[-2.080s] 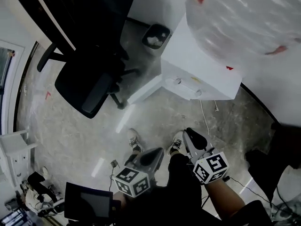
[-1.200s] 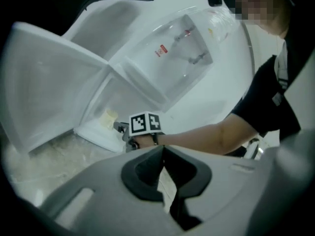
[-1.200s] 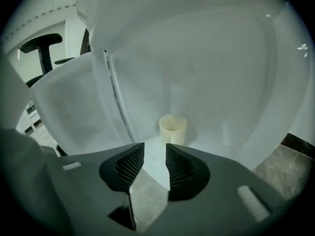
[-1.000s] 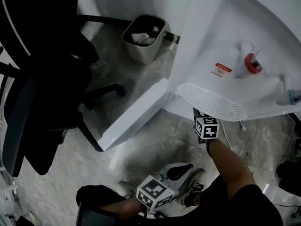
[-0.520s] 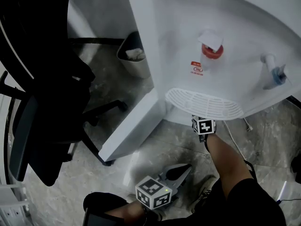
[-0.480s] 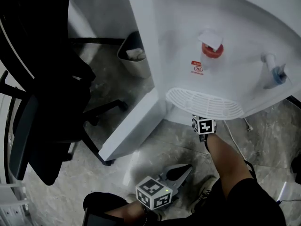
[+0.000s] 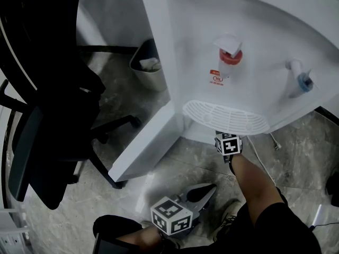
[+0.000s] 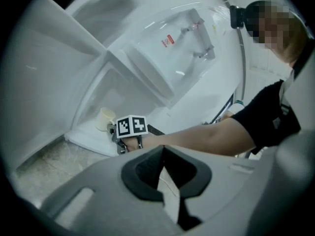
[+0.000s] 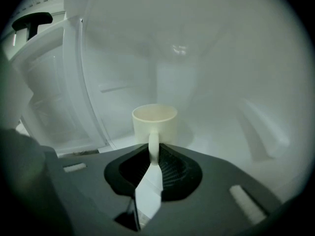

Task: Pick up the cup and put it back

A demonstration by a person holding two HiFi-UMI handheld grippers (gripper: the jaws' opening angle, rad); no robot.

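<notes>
In cabinet (image 9: 211,77), right gripper (image 9: 152,160) closing on cup (image 9: 154,123)

Grey left tongs (image 7: 212,188) with black-and-white marker cube (image 7: 170,222); black short sleeve (image 7: 279,222).

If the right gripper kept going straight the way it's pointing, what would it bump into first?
The cup. Its handle already sits between the jaws of the right gripper, which have just been closing on it. Going further would probably push against the cup's body.
</notes>
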